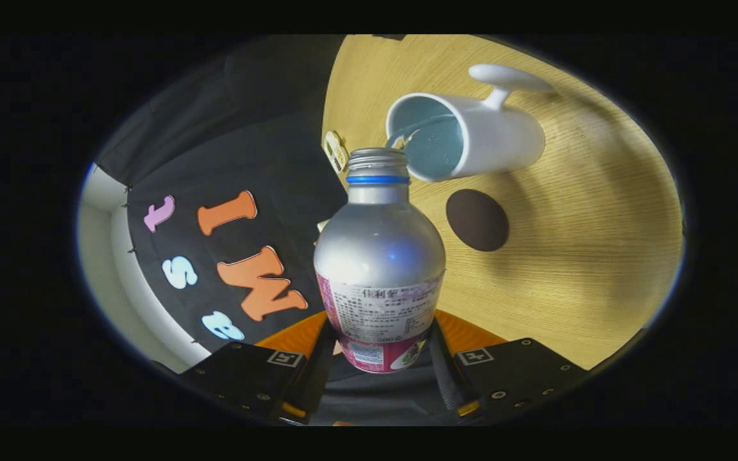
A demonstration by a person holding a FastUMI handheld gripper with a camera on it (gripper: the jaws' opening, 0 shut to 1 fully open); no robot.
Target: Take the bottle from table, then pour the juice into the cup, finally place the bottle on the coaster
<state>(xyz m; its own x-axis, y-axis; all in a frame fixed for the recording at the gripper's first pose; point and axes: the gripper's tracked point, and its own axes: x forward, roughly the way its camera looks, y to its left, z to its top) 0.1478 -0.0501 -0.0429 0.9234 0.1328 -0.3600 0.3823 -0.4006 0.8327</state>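
- Gripper (378,358) fingers were clamped on the bottle (378,256), one pressing each side of its lower body.
- That bottle was matte silver metal with rounded shoulders, a blue ring under an uncapped threaded neck, and a pink-and-white label; its mouth met the rim of the cup (471,137).
- Its base was hidden between the fingers, and the label print was too small to read.
- Beyond stood a glossy white cup with a pale blue inside, a dark round coaster (477,219) beside it, on a wood-grain table (587,256).
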